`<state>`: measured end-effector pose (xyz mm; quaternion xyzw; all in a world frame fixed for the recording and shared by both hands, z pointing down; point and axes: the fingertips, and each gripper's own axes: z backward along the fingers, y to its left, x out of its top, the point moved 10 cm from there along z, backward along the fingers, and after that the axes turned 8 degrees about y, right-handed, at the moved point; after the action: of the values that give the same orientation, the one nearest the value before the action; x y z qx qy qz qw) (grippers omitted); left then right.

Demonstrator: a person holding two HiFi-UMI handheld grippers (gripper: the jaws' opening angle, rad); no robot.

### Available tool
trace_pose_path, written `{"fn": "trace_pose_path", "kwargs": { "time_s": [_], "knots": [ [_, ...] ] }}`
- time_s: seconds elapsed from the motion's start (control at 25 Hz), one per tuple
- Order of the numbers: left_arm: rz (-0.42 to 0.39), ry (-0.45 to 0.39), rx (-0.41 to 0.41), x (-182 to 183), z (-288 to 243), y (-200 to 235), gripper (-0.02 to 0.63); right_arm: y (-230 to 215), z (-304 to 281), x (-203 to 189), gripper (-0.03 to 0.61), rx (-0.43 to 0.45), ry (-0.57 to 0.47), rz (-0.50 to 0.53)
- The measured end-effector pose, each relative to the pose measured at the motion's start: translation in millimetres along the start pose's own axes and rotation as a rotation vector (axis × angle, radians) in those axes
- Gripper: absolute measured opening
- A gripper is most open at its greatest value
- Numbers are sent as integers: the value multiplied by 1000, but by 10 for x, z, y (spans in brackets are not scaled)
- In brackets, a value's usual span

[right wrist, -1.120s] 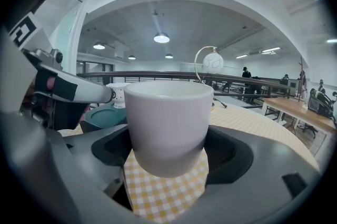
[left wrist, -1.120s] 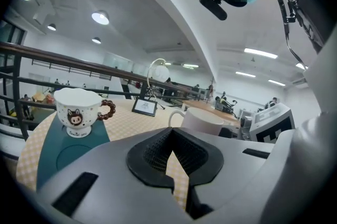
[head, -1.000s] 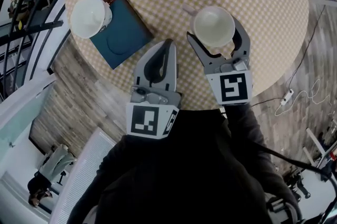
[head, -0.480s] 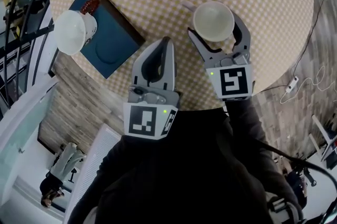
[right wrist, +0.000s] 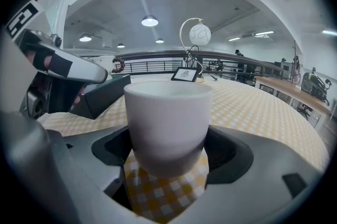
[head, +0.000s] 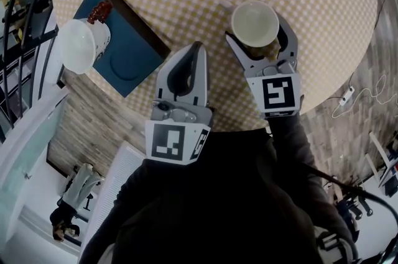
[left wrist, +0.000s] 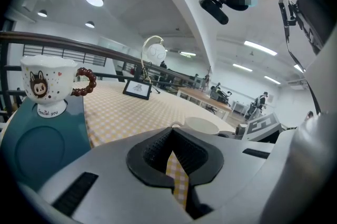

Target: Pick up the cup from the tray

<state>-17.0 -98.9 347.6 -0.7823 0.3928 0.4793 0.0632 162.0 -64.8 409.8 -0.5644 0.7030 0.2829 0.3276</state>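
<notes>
Cup (head: 255, 22) pinched in right gripper (head: 256, 34), well apart from tray (head: 134, 64); left gripper (head: 197, 50) jaws pressed together, empty; pickup looks done, next needs a level carry.

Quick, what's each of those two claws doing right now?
Left claw: closed, holding nothing.
Right claw: closed on the white cup.

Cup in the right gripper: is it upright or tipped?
Upright. The cup shows a level rim in the right gripper view, and the right gripper is shut on its lower body.
</notes>
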Motion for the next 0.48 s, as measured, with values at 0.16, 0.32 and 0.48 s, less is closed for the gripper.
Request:
{"fn": "trace_pose_path", "kwargs": {
  "time_s": [0.16,0.32,0.48],
  "knots": [
    [4,4,0,21,6,-11,5,-18,19,-18,408,-5,33,-46],
    [-1,3,-1,37,4,-11,5,-40,12,-25,408,-2,41,-37],
    [-6,-4,5,44,4,-3,5,-32,-20,-45,408,-2,43,-36]
  ]
}}
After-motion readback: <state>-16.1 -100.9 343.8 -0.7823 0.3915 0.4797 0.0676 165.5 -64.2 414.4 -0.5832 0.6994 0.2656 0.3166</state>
